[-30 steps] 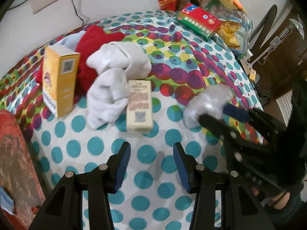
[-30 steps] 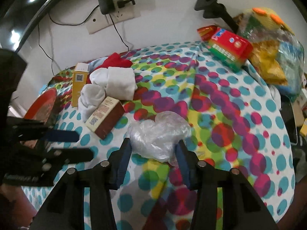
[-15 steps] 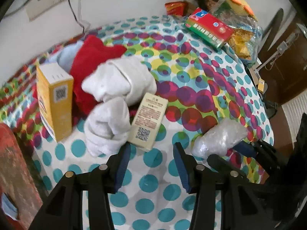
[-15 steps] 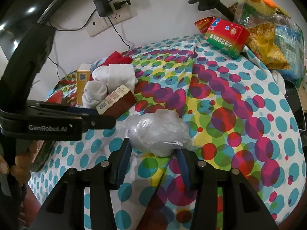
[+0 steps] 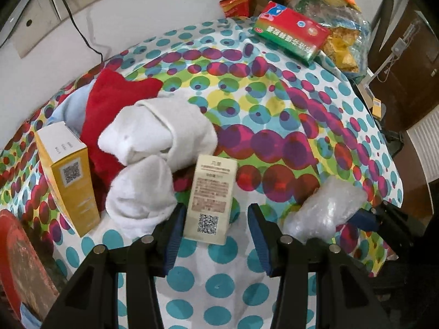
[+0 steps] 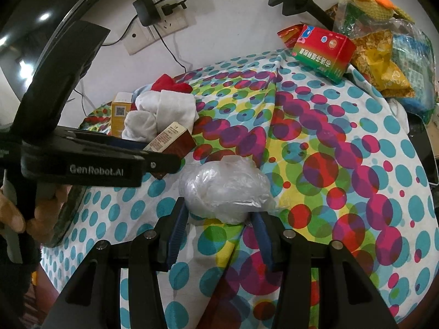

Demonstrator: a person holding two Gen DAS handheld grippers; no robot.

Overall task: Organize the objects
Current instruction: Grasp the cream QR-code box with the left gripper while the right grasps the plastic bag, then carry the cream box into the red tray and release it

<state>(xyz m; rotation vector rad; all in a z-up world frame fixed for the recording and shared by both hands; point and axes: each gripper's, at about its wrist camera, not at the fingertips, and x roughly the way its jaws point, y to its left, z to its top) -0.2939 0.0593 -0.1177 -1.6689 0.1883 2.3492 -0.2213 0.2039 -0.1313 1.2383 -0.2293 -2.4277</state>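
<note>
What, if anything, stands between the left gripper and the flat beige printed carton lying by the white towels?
Nothing visible does. The left gripper is open, with the near end of the flat beige printed carton already between its jaws; the white towels press against the carton's left side.

On the table [image 5: 214, 274], the flat box [image 5: 211, 197] lies just in front of the rolled towels [image 5: 153, 153], its near end between the left gripper [image 5: 216, 235] fingers. An upright box [image 5: 68, 178] stands left of the towels, a cloth [image 5: 109, 109] lies behind them, and a plate [image 5: 22, 260] sits at the table's left edge. The plastic bag [image 6: 222, 189] lies right of the flat box between the right gripper [image 6: 219, 235] fingers, while a carton [image 5: 290, 33] and 1 heap of snack packets [image 5: 340, 44] sit at the far right corner by the wall.
</note>
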